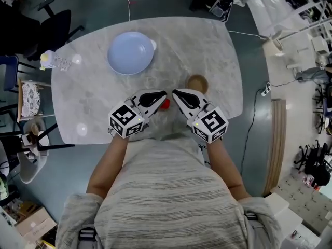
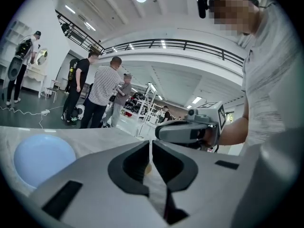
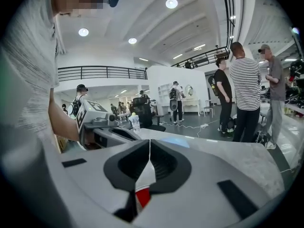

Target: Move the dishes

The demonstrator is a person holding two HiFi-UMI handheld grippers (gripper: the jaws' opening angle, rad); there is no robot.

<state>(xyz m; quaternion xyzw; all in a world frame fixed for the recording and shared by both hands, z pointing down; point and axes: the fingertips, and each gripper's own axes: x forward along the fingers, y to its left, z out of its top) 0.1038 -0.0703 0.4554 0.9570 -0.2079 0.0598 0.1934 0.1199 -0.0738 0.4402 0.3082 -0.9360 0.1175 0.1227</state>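
While both dishes sit on the surface (image 1: 218,61) with neither tool on them, I judge the move not yet begun, so everything is left to do. Farthest left is the pale blue dish (image 1: 130,52), flat on the surface toward its far side, mouth up. Being round, it has no long axis, though what looks like a small lip on its rim points right and away from me. Nearer me, my left tool (image 1: 161,94) has its jaws pressed together with nothing between them, aimed inward toward the other one. A small red thing (image 1: 165,104) lies on the surface between the two tips, touched by neither as far as I can tell. My right tool (image 1: 177,93) is likewise closed tight and empty. Just beyond it, to the right, stands the small brown bowl (image 1: 197,83), upright, round, open side up, well apart from the blue dish.
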